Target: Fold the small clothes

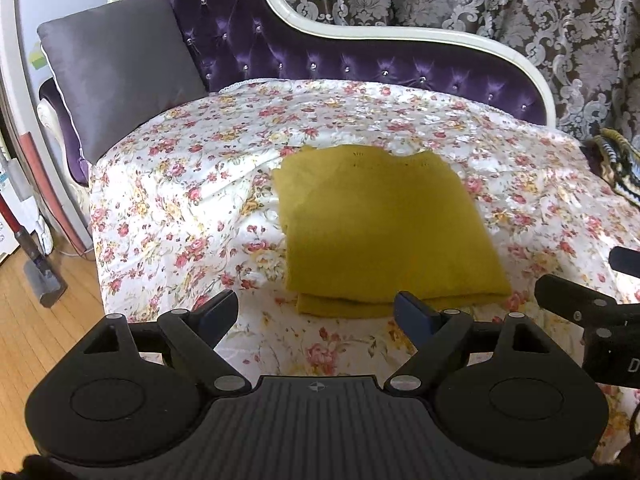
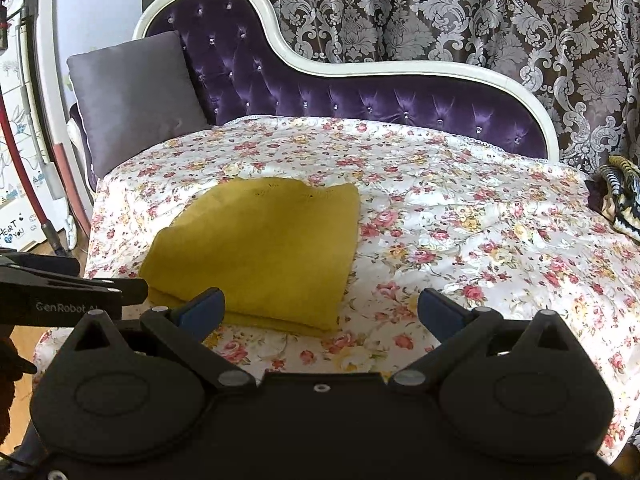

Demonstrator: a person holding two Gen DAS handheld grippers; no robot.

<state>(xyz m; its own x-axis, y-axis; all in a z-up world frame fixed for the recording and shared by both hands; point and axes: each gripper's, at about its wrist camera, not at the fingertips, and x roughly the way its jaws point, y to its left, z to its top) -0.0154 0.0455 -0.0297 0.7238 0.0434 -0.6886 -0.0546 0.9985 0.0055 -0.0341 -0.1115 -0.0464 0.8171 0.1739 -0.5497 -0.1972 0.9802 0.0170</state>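
A mustard-yellow knit garment lies folded into a flat rectangle on the floral bedspread; it also shows in the right wrist view. My left gripper is open and empty, hovering just in front of the garment's near folded edge. My right gripper is open and empty, just off the garment's near right corner. The right gripper's body shows at the right edge of the left wrist view, and the left gripper's body shows at the left edge of the right wrist view.
The bedspread covers a purple tufted chaise with a white frame. A grey cushion leans at the back left. A dark striped cloth lies at the right edge. Wooden floor and a vacuum stand at the left. Patterned curtains hang behind.
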